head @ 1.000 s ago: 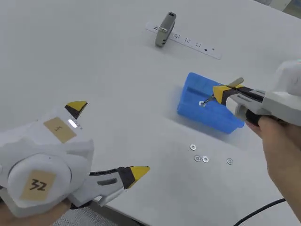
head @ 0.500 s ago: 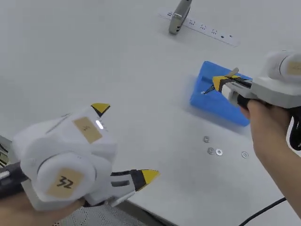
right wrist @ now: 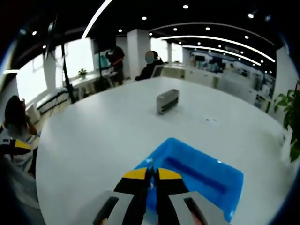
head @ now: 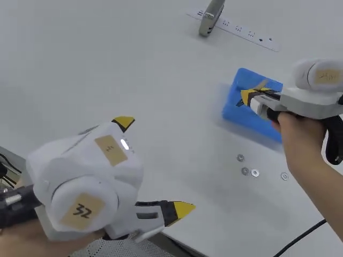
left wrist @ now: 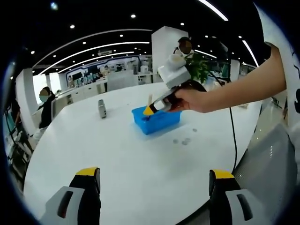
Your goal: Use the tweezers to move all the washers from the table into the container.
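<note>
Four washers [head: 245, 171] lie on the surface [head: 107, 64] at 6 o'clock of the one blue container [head: 242, 110]. The right claw [head: 247, 96] is clamped on the tweezers [right wrist: 150, 169] over that container. The left claw [head: 154, 165] gapes wide, holding nothing.

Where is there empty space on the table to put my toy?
The widest bare patch of the white table lies left of the blue plastic container, between the open left gripper and the white power strip. It is crowded in front of the container, where four small metal washers lie, and over it, where the right gripper holds tweezers.
</note>
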`<state>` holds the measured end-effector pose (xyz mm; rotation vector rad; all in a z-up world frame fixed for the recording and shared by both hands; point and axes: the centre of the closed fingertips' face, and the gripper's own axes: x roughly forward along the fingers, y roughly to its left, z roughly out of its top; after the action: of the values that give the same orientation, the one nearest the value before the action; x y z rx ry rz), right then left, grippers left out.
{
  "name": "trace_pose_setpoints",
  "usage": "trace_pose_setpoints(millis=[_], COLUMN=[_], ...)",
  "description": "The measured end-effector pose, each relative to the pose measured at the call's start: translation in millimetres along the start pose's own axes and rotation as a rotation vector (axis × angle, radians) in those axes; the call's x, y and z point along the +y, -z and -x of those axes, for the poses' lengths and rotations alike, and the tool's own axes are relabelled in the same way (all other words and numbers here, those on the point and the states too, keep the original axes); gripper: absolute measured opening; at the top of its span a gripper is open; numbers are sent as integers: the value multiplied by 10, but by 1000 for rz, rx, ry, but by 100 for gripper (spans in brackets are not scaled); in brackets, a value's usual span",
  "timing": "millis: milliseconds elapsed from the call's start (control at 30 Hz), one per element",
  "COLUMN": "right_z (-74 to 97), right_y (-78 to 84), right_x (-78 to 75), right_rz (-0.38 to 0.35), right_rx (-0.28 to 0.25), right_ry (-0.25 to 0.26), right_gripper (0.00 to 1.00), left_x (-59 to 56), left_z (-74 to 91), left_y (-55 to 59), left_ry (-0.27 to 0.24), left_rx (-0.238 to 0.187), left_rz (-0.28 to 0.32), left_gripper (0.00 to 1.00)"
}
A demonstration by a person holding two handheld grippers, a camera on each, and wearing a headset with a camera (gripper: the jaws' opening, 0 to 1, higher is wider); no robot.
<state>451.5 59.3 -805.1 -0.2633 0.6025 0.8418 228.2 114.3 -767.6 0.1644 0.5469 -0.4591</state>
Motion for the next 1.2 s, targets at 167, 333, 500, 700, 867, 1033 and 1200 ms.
trace_pose_setpoints(millis=[167, 333, 500, 700, 867, 1033, 1200], right_z=[7, 23, 72, 146, 296, 496, 766], right_y=[-20, -32, -102, -114, -182, -280, -312], right_x=[11, 30, 44, 40, 24, 88, 199], right_rz=[37, 46, 36, 63, 55, 46, 44], right_rx=[-5, 3, -20, -25, -48, -89, -131], right_ry=[-3, -8, -9, -2, 5, -2, -11], right_gripper=[2, 3, 3, 3, 3, 3, 3], left_x=[-14, -50, -130, -178, -186, -188, -194], left_z=[0, 12, 65, 64, 80, 72, 65], left_y=[-2, 34, -75, -105, -147, -167, -169], left_ry=[1, 12, 67, 87, 93, 96, 90], left_rx=[-3, 22, -34, -55, -79, -96, -98], left_rz=[2, -4, 47, 43, 48, 47, 23], left_gripper=[99, 99, 99, 99, 99, 99, 99])
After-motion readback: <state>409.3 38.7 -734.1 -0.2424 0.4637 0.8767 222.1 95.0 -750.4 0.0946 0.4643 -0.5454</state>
